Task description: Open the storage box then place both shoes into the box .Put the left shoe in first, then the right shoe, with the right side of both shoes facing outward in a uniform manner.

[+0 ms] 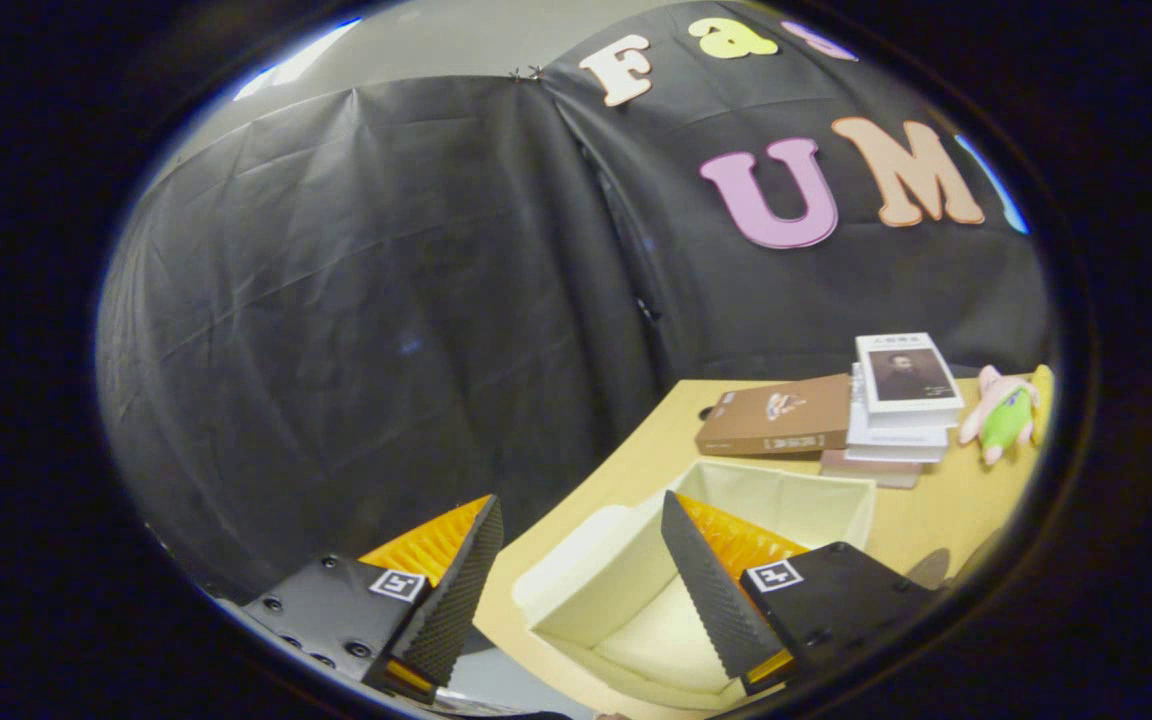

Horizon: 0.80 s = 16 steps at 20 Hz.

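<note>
Black cloth is hanging as the booth's wall behind everything, and a pale wooden counter point(936, 520) is being seen at about four o'clock from the fingers. The hand-held gripper point(576, 580) is being carried with its fingers spread wide and nothing held between them. The storage box point(576, 575), cream-coloured, is sitting on the counter just ahead of the fingers, its top already open and its inside bare; the right finger is being shown in front of its opening. Beyond the box, at one o'clock, a brown book point(776, 418) is lying beside a stack of books point(904, 400), and a pink and green plush toy point(1006, 412) is lying at two o'clock, near the stack. Judging from the open, unfilled box, the opening step is looking done and the left shoe is being sought. The next move is calling for that shoe to be found, gripped, and lowered into the box with its right side turned outward.
</note>
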Each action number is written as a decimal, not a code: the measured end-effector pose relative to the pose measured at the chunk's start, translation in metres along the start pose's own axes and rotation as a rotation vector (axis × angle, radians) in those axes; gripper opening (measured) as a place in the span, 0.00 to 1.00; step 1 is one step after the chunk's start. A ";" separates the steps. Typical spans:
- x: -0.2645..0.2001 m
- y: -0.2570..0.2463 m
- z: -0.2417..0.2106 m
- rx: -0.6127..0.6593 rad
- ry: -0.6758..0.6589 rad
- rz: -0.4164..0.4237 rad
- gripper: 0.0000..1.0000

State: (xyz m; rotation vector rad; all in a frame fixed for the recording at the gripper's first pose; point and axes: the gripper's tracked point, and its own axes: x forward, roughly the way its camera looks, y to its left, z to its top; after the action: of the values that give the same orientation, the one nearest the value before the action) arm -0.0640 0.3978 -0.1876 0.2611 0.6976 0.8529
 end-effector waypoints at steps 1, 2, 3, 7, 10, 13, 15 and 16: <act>-0.004 -0.012 0.001 0.005 -0.004 -0.021 1.00; -0.011 -0.023 0.003 0.009 -0.010 -0.040 1.00; -0.017 -0.034 0.005 0.009 -0.019 -0.061 1.00; -0.046 -0.088 0.011 -0.022 -0.038 -0.167 1.00; -0.071 -0.141 0.011 -0.077 -0.039 -0.276 1.00; -0.095 -0.183 0.004 -0.102 -0.026 -0.349 1.00; -0.106 -0.202 -0.004 -0.102 -0.008 -0.373 1.00; -0.112 -0.212 -0.009 -0.102 0.003 -0.388 1.00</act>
State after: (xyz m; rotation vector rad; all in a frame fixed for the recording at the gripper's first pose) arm 0.0062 0.1749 -0.2442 0.0290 0.6772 0.5164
